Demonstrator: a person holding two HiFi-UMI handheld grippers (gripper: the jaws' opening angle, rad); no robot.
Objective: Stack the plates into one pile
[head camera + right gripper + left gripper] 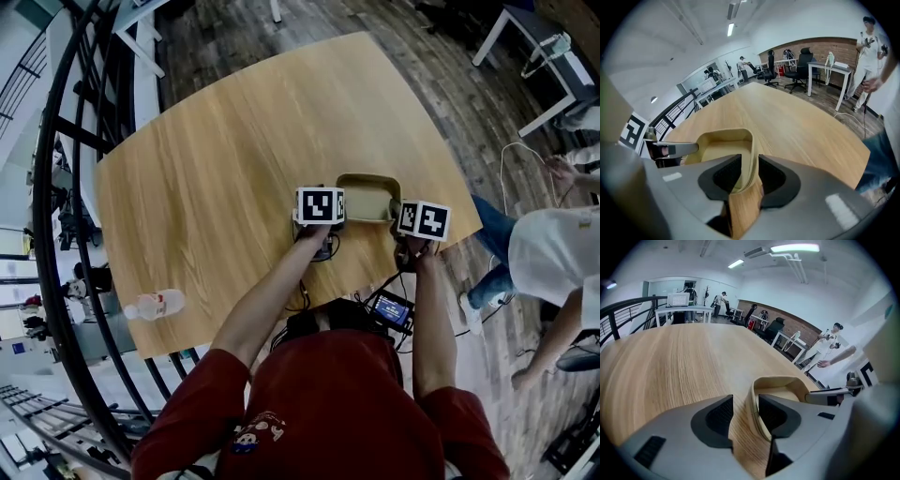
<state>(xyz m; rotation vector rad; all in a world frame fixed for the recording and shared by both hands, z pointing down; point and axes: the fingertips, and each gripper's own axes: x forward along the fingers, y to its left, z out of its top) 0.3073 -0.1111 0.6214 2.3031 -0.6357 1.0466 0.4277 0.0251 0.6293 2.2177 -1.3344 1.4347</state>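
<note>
A beige, square-cornered plate (367,180) sits on the wooden table (234,169) near its front right edge. My left gripper (330,219) is at the plate's left rim and my right gripper (405,227) at its right rim. In the left gripper view the plate's rim (754,413) stands between the jaws of the left gripper (745,411), close to the right pad, with a clear gap to the left pad. In the right gripper view the plate's rim (749,159) rises between the jaws of the right gripper (749,176), with dark gaps beside it. Whether this is one plate or a nested pile I cannot tell.
A black railing (56,234) curves round the table's left side, with a water bottle (157,304) on the floor beyond it. A person (553,253) stands close to the table's right corner. White desks (539,56) and chairs stand further off.
</note>
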